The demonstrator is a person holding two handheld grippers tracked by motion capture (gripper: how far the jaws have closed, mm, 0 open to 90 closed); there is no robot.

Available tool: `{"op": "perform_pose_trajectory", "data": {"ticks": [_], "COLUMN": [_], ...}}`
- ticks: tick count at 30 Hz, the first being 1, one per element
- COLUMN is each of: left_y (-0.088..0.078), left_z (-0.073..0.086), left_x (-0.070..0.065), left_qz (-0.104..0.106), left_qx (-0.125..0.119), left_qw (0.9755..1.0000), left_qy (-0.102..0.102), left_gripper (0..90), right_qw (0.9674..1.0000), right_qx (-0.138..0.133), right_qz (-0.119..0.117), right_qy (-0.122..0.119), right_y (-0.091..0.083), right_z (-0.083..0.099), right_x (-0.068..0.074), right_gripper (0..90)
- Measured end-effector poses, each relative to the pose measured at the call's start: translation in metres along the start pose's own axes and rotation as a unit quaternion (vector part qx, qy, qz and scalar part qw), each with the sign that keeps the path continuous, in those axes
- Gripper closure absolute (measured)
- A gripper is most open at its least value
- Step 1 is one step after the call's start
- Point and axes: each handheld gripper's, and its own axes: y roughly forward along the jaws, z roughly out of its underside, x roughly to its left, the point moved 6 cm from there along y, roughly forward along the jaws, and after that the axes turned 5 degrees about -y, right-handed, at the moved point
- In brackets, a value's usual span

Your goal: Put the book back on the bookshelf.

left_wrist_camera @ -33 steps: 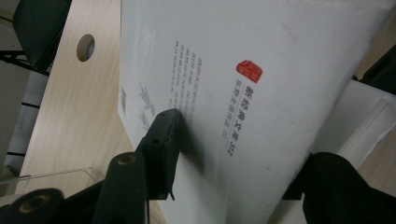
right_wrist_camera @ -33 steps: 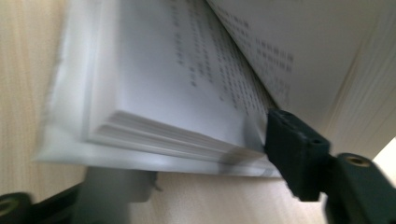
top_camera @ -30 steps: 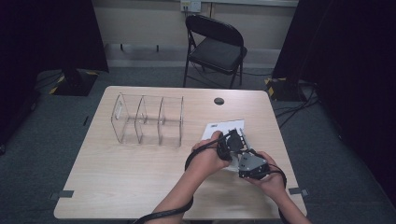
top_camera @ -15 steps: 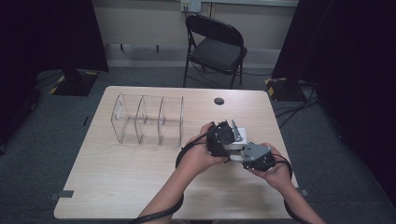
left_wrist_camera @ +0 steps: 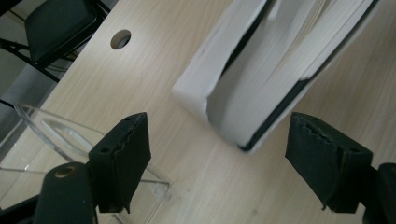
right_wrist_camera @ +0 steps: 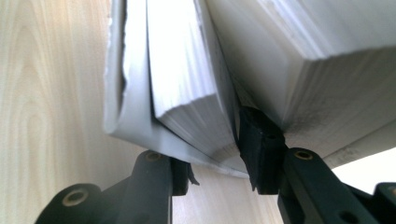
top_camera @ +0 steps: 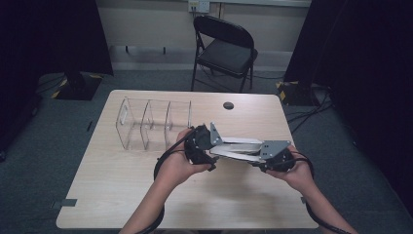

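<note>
White-paged book (top_camera: 238, 148) hangs lifted above the wooden table (top_camera: 122, 195), the right gripper (right_wrist_camera: 215, 161) clamping part of its pages and cover, its jaws just closing, the left gripper (left_wrist_camera: 217, 172) released beside it; slotting it into the clear divider rack (top_camera: 146, 122) remains.

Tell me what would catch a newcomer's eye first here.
The white book, lifted off the wooden table near its right side, with the right gripper clamped on a sheaf of its pages. The left gripper stands open beside the book's corner. A clear acrylic organizer sits at the table's back left.
</note>
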Motion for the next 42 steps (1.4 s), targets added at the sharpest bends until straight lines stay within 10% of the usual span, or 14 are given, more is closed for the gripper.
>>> {"op": "perform_pose_trajectory", "data": {"ticks": [24, 42], "left_y": [0.059, 0.095], "left_z": [0.064, 0.106], "left_x": [-0.015, -0.032], "left_qz": [0.080, 0.093], "left_qx": [0.013, 0.004], "left_qw": [0.9940, 0.9911], "left_qy": [-0.073, -0.095], "left_gripper": [18.1, 16.6], "right_qw": [0.9986, 0.9937], "right_qx": [0.017, 0.003], "right_qz": [-0.048, -0.111], "right_qy": [0.012, 0.017], "right_y": [-0.020, -0.030], "right_z": [-0.005, -0.008], "right_x": [-0.020, -0.020], "right_gripper": [72.9, 74.7]}}
